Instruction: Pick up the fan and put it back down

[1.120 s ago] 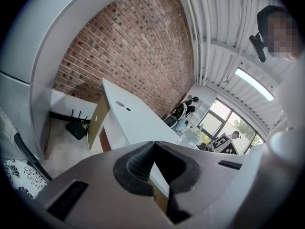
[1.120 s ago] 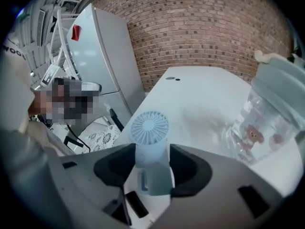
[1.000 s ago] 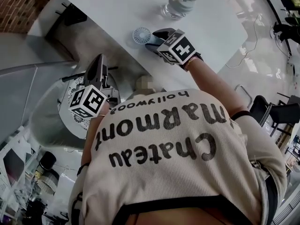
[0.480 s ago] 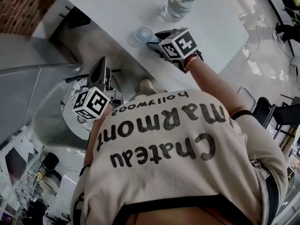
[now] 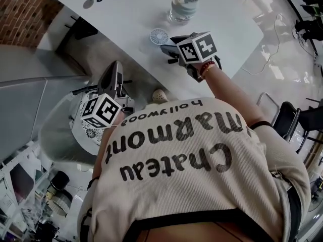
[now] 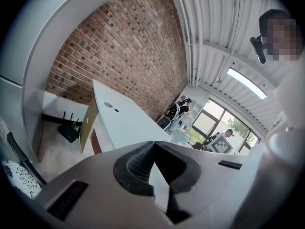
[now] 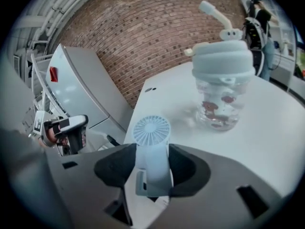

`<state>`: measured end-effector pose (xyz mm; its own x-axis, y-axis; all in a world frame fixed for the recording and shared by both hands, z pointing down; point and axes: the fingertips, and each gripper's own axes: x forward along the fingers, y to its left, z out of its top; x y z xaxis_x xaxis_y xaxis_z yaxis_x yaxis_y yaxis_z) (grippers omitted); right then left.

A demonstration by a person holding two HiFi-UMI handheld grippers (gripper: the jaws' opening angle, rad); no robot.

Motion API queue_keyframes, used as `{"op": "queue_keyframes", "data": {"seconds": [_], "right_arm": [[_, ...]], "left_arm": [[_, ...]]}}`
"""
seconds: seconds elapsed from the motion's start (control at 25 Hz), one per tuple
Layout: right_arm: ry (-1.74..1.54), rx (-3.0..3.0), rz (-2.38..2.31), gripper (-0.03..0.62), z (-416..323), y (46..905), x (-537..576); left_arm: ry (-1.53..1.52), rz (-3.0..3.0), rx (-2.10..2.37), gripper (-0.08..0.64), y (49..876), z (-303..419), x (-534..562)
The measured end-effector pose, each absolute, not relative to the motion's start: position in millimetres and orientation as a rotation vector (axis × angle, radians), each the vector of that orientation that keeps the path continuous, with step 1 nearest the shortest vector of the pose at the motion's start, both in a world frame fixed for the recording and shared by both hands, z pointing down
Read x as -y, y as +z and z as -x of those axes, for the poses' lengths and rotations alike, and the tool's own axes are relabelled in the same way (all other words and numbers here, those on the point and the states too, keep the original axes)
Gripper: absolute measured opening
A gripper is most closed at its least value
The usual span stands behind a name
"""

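Observation:
A small white handheld fan (image 5: 159, 36) (image 7: 151, 130) sits with its handle between the pads of my right gripper (image 5: 170, 45) (image 7: 151, 175), which is shut on it. The round grille points forward over the near edge of the white table (image 5: 126, 9) (image 7: 271, 128). Whether the fan still touches the tabletop is unclear. My left gripper (image 5: 115, 68) (image 6: 153, 144) hangs off the table to the left, over the floor. Its jaws meet at the tips and hold nothing.
A clear tumbler with a pale lid and straw (image 5: 182, 6) (image 7: 222, 85) stands on the table behind the fan. Under my left gripper is a chair with a patterned cushion (image 5: 90, 131). A brick wall (image 6: 124, 46), a grey cabinet (image 7: 81, 80) and a router on the floor (image 6: 69, 130) lie beyond.
My right gripper has rolled at the wrist and lifted a little with the fan still in it. The left gripper has also risen slightly, still shut.

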<state>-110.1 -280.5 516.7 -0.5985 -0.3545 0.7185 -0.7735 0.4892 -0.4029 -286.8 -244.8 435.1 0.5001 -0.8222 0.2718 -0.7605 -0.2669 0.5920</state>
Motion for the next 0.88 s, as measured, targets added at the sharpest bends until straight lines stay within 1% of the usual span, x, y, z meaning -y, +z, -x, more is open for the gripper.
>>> {"op": "queue_keyframes", "data": {"seconds": [0.2,0.4,0.88], "right_arm": [[1.117,2.217,-1.023,0.216,92,500,272],[1.203,2.273,-1.119,0.216,70,481,264],[1.153,2.490,-1.277,0.216,25,413,252]], "left_arm": [[-0.141,-2.118,1.241,0.000,419,262,246],[-0.098,-2.182,1.188,0.000,410,232,244],[-0.093,-2.274,1.086,0.000,390,173,251]]}}
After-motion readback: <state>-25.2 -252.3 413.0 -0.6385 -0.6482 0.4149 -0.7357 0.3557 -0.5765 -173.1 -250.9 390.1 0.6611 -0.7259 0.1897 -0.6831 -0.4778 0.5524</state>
